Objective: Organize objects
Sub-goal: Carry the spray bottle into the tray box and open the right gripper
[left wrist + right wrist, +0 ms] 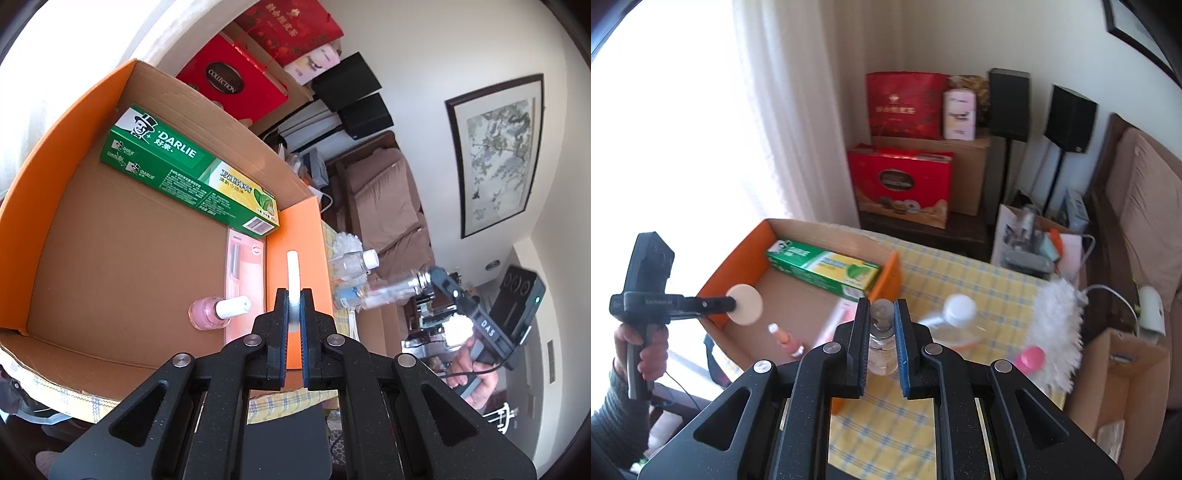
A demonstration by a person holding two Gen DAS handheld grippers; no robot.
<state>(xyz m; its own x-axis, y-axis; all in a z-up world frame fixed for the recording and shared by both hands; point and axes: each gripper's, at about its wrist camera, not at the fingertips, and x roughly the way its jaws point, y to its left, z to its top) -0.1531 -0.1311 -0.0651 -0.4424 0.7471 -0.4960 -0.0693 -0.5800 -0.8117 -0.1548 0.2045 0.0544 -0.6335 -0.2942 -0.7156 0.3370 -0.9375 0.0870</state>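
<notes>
Left wrist view: the left gripper [294,306] is clamped on the edge of a thin white round pad [293,275], held over the near end of an orange cardboard box [59,162]. Inside the box lie a green toothpaste carton [184,166], a pink flat packet [245,266] and a small pink bottle [208,314] with a white cap. Right wrist view: the right gripper [881,325] is closed on a small clear glass bottle [882,347], held above the yellow checked tablecloth [979,280] just beside the box. A clear plastic bottle [951,317] and a white fluffy duster [1058,325] lie on the cloth.
</notes>
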